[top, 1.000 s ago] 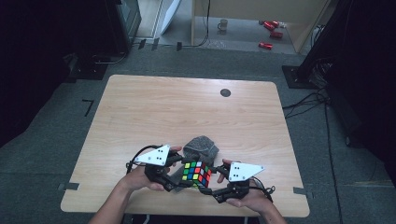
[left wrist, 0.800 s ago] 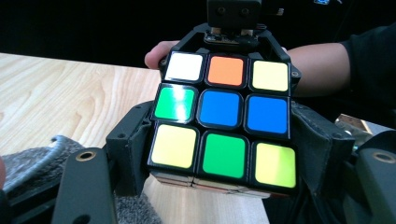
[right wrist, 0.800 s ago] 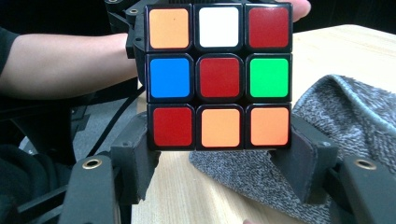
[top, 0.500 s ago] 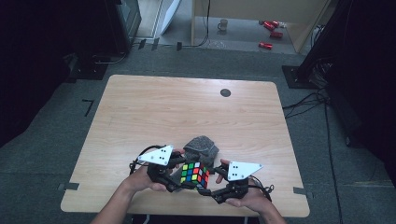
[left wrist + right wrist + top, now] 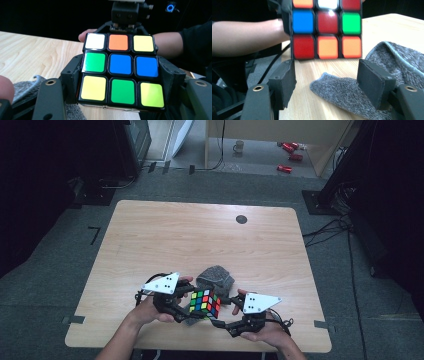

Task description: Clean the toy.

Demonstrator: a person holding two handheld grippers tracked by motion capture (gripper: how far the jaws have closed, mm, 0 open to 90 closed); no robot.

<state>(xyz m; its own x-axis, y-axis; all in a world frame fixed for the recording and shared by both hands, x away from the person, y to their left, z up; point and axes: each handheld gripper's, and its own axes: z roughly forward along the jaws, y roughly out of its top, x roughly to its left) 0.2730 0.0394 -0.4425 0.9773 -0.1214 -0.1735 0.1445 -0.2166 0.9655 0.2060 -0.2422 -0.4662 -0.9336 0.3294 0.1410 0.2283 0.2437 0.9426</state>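
Standing by the table rn: closest to the person's edge are both forearms, and the left gripper (image 5: 182, 304) is clamped on the Rubik's cube (image 5: 205, 302), pads pressed flat on two opposite sides, which you can see in the left gripper view. The cube hangs just above the table (image 5: 200, 235) near the front edge, over the near bit of a grey knit cloth (image 5: 216, 277), not resting on it afaict. The right gripper (image 5: 327, 80) sits just beside the cube on the other side. It's let go, its jaws have just been opening a touch, and there's nothing between the pads. In the right gripper view the cube face w/ the red centre floats ahead of and above the pads, so they're lined up low. My guess is the step is getting the right one onto a layer for a twist. To do it well imo: lift the right gripper so the pads sit level w/ one layer only, come in square to that face, and close on that single row w/o straddling the seam. The left should stay firm on the other rows so the cube doesn't swivel or drop onto the cloth. Further out the tabletop is bare wood except for a small black disc (image 5: 241, 219). Beyond that on the floor are some red cans (image 5: 285, 168) and a mug (image 5: 240, 146).
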